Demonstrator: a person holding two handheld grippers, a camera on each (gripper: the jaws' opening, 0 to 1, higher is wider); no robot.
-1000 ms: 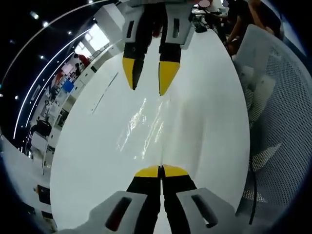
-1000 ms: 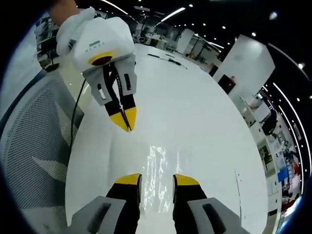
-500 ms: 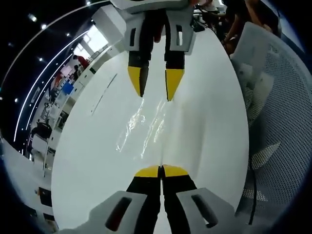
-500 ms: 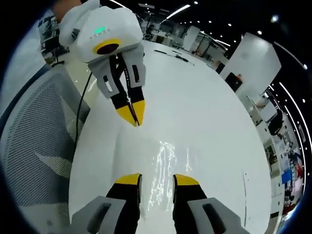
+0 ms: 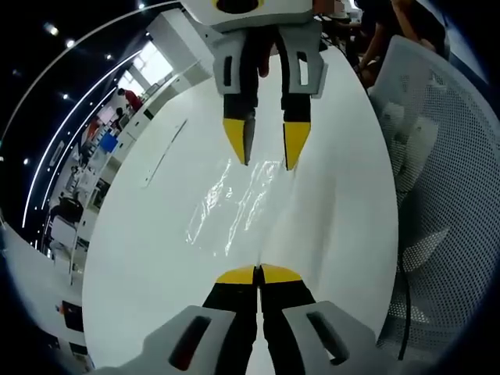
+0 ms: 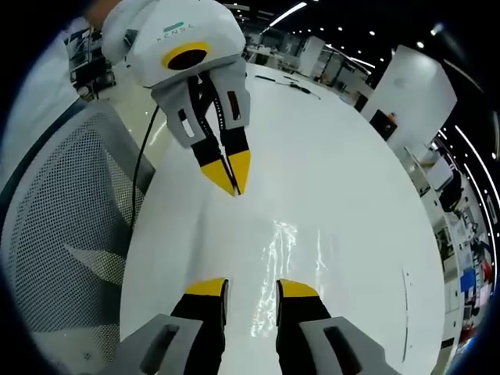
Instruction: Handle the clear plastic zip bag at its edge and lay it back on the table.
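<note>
Your clear plastic zip bag [image 5: 234, 205] is lying flat on the white surface [image 5: 156, 258], basically just a patch of glare and wrinkles, sitting between the two sets of tongs. In the right gripper view the same bag [image 6: 285, 266] is showing as shiny streaks right ahead of your right tongs [image 6: 251, 289].

Your left tongs [image 5: 258, 274] are clenched, yellow tips pressed together with no gap, and they're sitting at the near edge of the bag; I can't tell if they're actually pinching any plastic. From the other side you can see those left tongs [image 6: 233, 176] pointing down at the surface with tips together too.

Your right tongs [image 5: 268, 146] are released, yellow tips spread apart, hovering at the far edge of the bag.

Writing-wise: there's small lettering on the white housing of the left unit in the right gripper view, next to a little green mark, but it's too small to read properly. A grey mesh chair [image 6: 62, 234] is sitting just beside the surface.
</note>
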